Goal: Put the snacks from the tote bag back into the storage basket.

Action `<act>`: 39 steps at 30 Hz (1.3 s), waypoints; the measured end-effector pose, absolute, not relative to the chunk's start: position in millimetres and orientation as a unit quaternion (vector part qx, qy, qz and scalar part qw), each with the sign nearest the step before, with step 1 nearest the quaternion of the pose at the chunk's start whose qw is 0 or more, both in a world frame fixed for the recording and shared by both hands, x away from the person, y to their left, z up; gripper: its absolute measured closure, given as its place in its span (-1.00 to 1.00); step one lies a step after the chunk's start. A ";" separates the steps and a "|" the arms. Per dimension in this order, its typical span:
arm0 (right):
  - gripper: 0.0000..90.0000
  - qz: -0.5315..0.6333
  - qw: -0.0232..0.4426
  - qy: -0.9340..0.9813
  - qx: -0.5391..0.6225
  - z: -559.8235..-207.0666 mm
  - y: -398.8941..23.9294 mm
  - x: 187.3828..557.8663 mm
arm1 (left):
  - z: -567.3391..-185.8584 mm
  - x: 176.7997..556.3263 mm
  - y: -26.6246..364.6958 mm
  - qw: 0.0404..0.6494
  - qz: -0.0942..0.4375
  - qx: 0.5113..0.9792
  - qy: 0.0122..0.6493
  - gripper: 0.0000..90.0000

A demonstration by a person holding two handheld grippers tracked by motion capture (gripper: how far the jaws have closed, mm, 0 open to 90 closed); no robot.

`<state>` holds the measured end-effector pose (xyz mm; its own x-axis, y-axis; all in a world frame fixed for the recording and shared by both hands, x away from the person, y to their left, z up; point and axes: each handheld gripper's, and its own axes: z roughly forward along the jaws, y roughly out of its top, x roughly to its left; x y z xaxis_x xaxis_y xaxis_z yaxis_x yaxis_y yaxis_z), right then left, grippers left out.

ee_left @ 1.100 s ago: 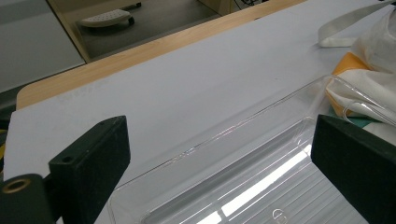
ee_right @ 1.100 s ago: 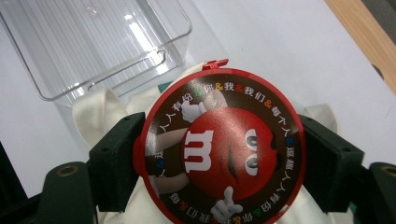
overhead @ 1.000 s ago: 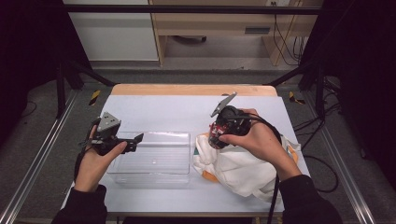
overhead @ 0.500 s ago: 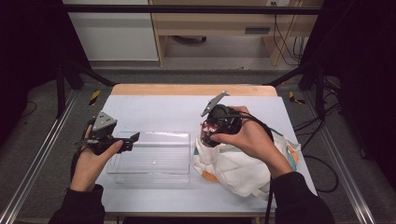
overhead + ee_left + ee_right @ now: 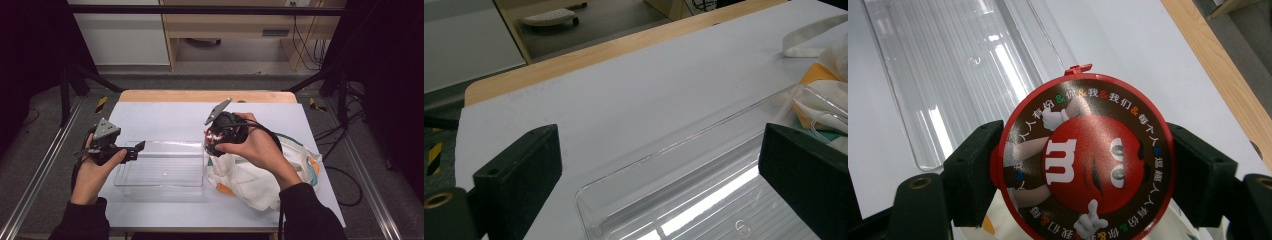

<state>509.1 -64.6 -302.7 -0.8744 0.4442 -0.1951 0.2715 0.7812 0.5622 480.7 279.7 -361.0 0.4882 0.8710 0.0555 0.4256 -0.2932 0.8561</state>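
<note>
Candy tub (image 5: 1083,160), a round red-lidded container with a cartoon face, is sitting pinched between the jaws of the right gripper (image 5: 214,141), above the near right corner of the clear plastic tray (image 5: 165,170).

Largest first: the white table (image 5: 165,120) is carrying the whole work area. On its right side, a white cloth bag (image 5: 250,177) with orange and green patches is lying crumpled under the right hand (image 5: 255,147), just beside the tray. The tray is lying flat at centre left; nothing is showing inside it in the high view or the two gripper views.

The left gripper (image 5: 132,150) is hovering over the tray's left end with its jaws spread wide; in the left gripper view nothing is lying between them, and whether it is touching the rim cannot be told.

Progress, as a judgement: the tub is already out of the bag and gripped on both sides of its body, so the picking-up appears done. Remaining is the carry over the tray, the lowering onto its floor and the release. The tub is not yet resting on anything.
</note>
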 end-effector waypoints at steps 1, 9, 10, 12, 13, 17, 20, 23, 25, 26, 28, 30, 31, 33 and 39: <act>-0.46 0.270 0.160 0.930 0.191 -302.8 -63.6 508.9 | -360.9 480.6 280.0 0.413 0.270 0.757 0.429 -0.91; -0.46 0.273 0.160 0.930 0.187 -303.0 -58.3 508.1 | -360.6 480.7 283.5 0.414 0.269 0.754 0.432 -0.92; -0.46 0.273 0.160 0.930 0.187 -303.2 -57.8 508.1 | -360.3 480.6 284.4 0.415 0.269 0.754 0.433 -0.92; -0.46 0.274 0.159 0.930 0.186 -303.3 -56.7 508.3 | -359.7 480.3 286.3 0.416 0.270 0.753 0.433 -0.92; -0.46 0.275 0.161 0.930 0.184 -303.3 -56.1 508.6 | -359.5 480.2 287.3 0.416 0.270 0.753 0.434 -0.92; -0.46 0.278 0.160 0.929 0.183 -303.6 -53.3 508.9 | -358.9 480.0 290.2 0.418 0.271 0.749 0.437 -0.92; -0.46 0.279 0.159 0.930 0.179 -304.3 -49.9 509.1 | -358.6 480.2 292.0 0.418 0.271 0.748 0.438 -0.92; -0.46 0.281 0.158 0.930 0.176 -304.8 -46.5 509.4 | -358.8 480.5 293.3 0.419 0.271 0.747 0.440 -0.92; -0.46 0.282 0.157 0.931 0.172 -305.1 -43.8 509.2 | -358.4 480.3 294.4 0.417 0.270 0.748 0.439 -0.92; -0.46 0.282 0.156 0.931 0.170 -305.2 -42.6 509.3 | -358.3 480.2 294.7 0.418 0.270 0.748 0.439 -0.92; -0.46 0.285 0.154 0.931 0.169 -306.2 -39.8 509.2 | -357.8 480.1 296.3 0.420 0.271 0.745 0.441 -0.92; -0.46 0.286 0.156 0.931 0.163 -307.2 -37.5 509.8 | -357.6 480.0 297.9 0.421 0.271 0.744 0.443 -0.92; -0.46 0.287 0.155 0.931 0.163 -307.8 -36.2 510.0 | -357.5 479.9 298.9 0.422 0.271 0.743 0.444 -0.92; -0.46 0.287 0.155 0.932 0.160 -308.7 -33.9 510.7 | -357.2 479.8 301.3 0.422 0.271 0.741 0.446 -0.92; -0.46 0.289 0.152 0.933 0.153 -312.1 -27.5 512.0 | -357.2 480.0 306.0 0.426 0.270 0.737 0.450 -0.92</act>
<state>512.0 -27.5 -312.1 -0.9069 0.3730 -0.1960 0.1971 0.7867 0.5850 480.0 306.0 -357.2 0.4484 0.8937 0.0148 0.4335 -0.2320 0.8708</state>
